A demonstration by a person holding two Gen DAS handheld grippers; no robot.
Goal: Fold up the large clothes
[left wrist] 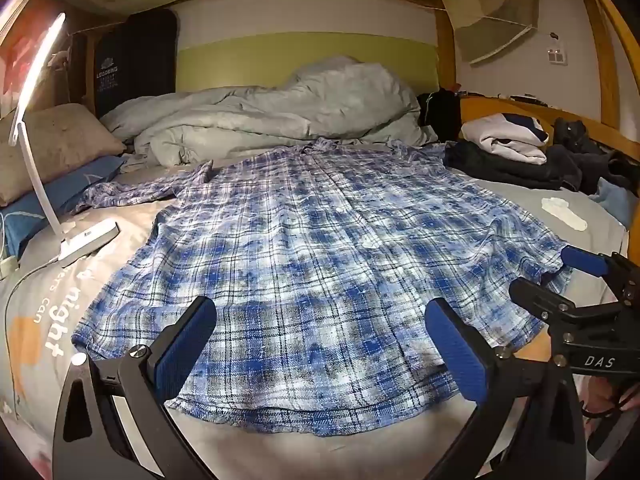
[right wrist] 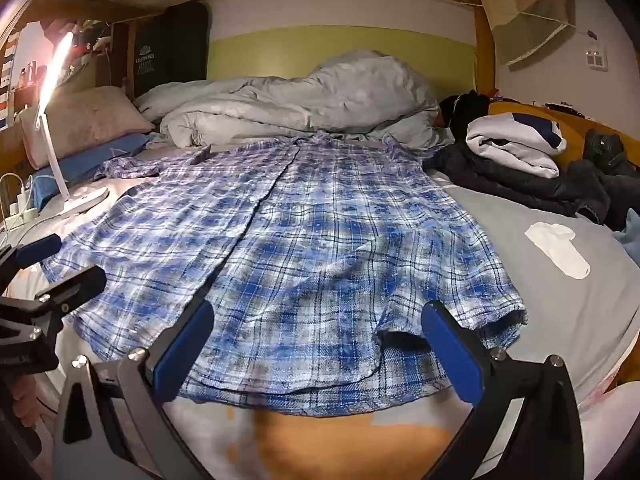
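A large blue-and-white plaid shirt (left wrist: 320,248) lies spread flat on the bed, collar at the far end, hem toward me; it also shows in the right wrist view (right wrist: 304,240). One sleeve (left wrist: 136,192) stretches out to the left. My left gripper (left wrist: 320,344) is open, its blue pads over the hem's left part, holding nothing. My right gripper (right wrist: 320,344) is open over the hem's right corner, empty. In the left wrist view the right gripper (left wrist: 560,276) shows at the shirt's right edge. The left gripper (right wrist: 60,264) shows at the left edge of the right wrist view.
A lit white desk lamp (left wrist: 48,184) stands on the bed at left beside pillows (left wrist: 52,148). A rumpled grey duvet (left wrist: 280,112) lies beyond the collar. A stack of folded clothes (right wrist: 516,160) sits at right, with a white item (right wrist: 560,252) on the grey sheet.
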